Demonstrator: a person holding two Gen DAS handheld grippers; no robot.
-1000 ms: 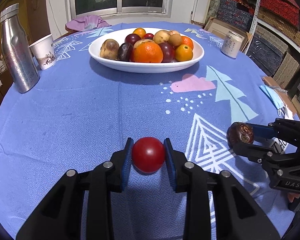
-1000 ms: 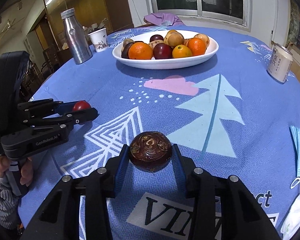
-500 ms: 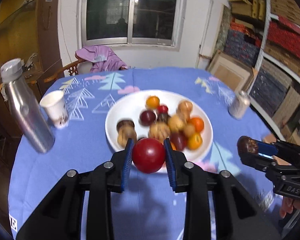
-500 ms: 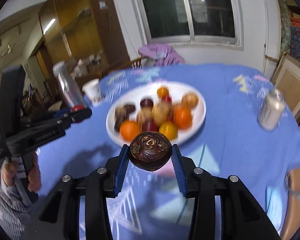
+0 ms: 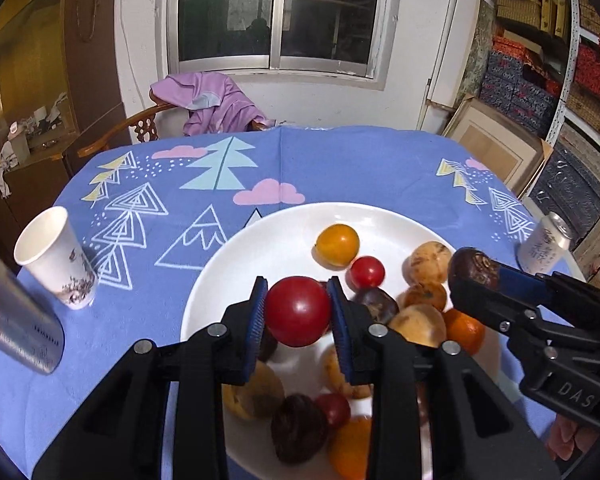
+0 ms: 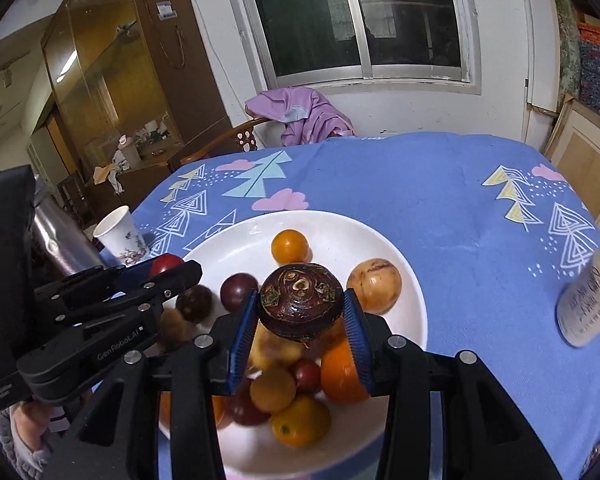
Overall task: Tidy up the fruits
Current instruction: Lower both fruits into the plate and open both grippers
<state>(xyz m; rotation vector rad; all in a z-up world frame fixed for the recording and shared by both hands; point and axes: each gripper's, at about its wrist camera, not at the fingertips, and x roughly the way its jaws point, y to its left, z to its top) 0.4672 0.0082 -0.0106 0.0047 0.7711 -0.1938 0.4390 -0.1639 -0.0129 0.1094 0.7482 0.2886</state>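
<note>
My left gripper (image 5: 298, 312) is shut on a round red fruit (image 5: 298, 311) and holds it above the white plate (image 5: 220, 276). My right gripper (image 6: 300, 310) is shut on a dark brown knobbly fruit (image 6: 300, 305), also above the plate (image 6: 404, 276). The plate holds several fruits: oranges, plums, a small red one (image 5: 366, 272) and tan ones. In the left wrist view the right gripper (image 5: 474, 272) comes in from the right over the plate. In the right wrist view the left gripper (image 6: 168, 266) comes in from the left.
A paper cup (image 5: 54, 258) and a metal bottle (image 5: 16, 320) stand left of the plate. A drink can (image 6: 590, 300) stands to its right. The table has a blue patterned cloth (image 5: 340, 164). A chair with purple cloth (image 5: 212, 102) is behind it.
Both grippers have lifted their fruits off the cloth and moved forward until they hang over the plate. Both have stayed shut.
</note>
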